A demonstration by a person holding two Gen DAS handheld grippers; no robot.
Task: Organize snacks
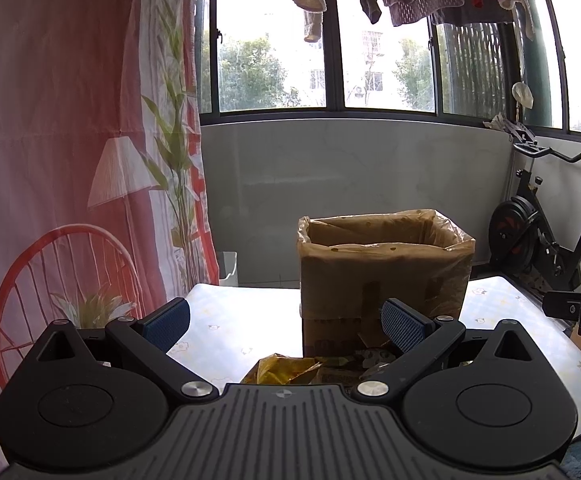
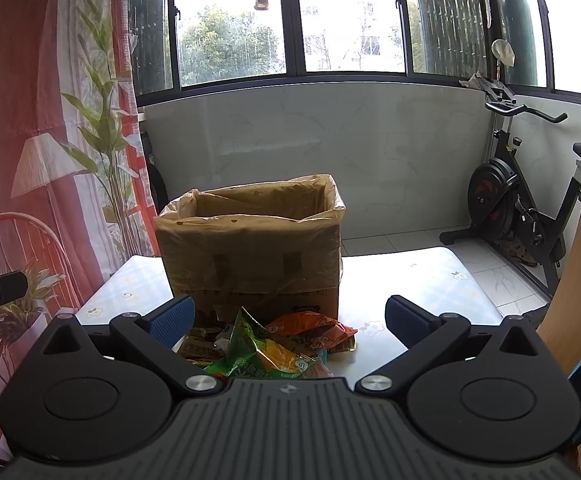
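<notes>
Table (image 2: 410, 276) bearing a bag-lined cardboard box (image 2: 250, 248). Snack packets (image 2: 274, 348) lie heaped just before the box. Left gripper (image 1: 286, 324) and right gripper (image 2: 290, 320), jaws spread and empty, hover near the heap. Risk: slippery wrappers may slide out of a pinch.

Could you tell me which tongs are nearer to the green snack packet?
Right. The right tongs hang open directly over the green snack packet. The left tongs, also open, are off to its left, above a yellow packet.

Bright windows (image 1: 274, 40), curtain (image 1: 70, 120), exercise bike (image 2: 518, 208).
</notes>
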